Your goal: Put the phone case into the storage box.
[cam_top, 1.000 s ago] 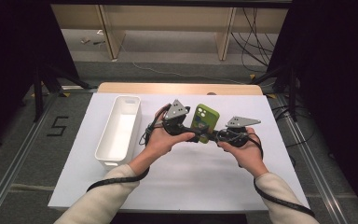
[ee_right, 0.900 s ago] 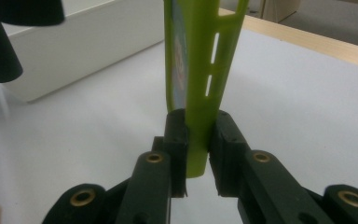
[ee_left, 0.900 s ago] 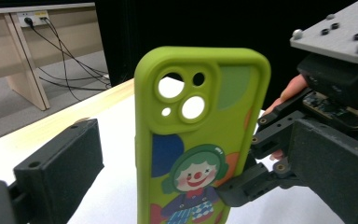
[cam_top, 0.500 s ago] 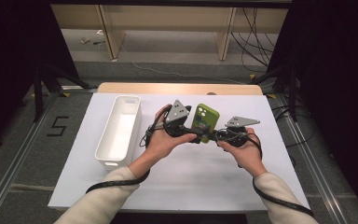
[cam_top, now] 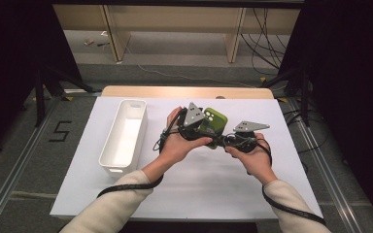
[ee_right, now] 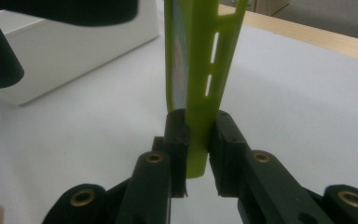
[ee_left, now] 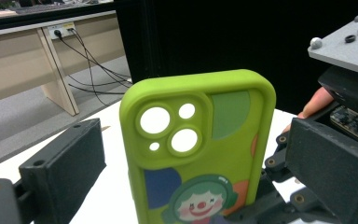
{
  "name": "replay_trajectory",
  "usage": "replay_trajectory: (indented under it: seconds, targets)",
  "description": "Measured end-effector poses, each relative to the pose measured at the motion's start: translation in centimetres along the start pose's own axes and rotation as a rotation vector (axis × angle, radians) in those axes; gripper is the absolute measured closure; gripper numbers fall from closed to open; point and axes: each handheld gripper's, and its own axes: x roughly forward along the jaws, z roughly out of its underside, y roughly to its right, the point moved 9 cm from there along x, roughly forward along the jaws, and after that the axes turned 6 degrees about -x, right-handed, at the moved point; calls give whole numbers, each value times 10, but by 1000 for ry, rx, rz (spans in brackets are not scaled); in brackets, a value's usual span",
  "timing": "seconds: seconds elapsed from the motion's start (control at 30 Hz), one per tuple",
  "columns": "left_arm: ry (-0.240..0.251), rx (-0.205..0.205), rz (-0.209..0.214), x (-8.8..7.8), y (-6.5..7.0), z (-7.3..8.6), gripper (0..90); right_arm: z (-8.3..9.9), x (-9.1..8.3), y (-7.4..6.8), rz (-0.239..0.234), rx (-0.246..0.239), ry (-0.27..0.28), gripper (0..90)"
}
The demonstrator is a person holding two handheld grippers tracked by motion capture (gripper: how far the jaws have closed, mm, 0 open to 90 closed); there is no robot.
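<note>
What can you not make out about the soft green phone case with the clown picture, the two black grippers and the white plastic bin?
- Green phone case: its lower end, cut off by the bottom edge in the left gripper view.
- Printed face of the case, edge-on in the right gripper view.
- Right gripper: its clamp is hidden behind the hands in the high view.
- White bin: far corner hidden by a blurred black jaw in the right gripper view.

A lime-green rubber phone case printed with a green-haired clown face, blue and orange patches, is seen between black fingers.
</note>
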Motion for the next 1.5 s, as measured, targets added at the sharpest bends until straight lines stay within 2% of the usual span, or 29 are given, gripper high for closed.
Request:
replay_trajectory:
  seconds: [0.43,0.73,1.5]
  targets:
    - [0,4,-37,10,-1,0,84,-1,1,-2,2,-1,-3,788]
    - [0,-6,-30,11,1,1,140,-1,0,0,15,7,-2,788]
    - [10,-18,-12,11,1,2,157,0,0,0,19,9,-4,785]
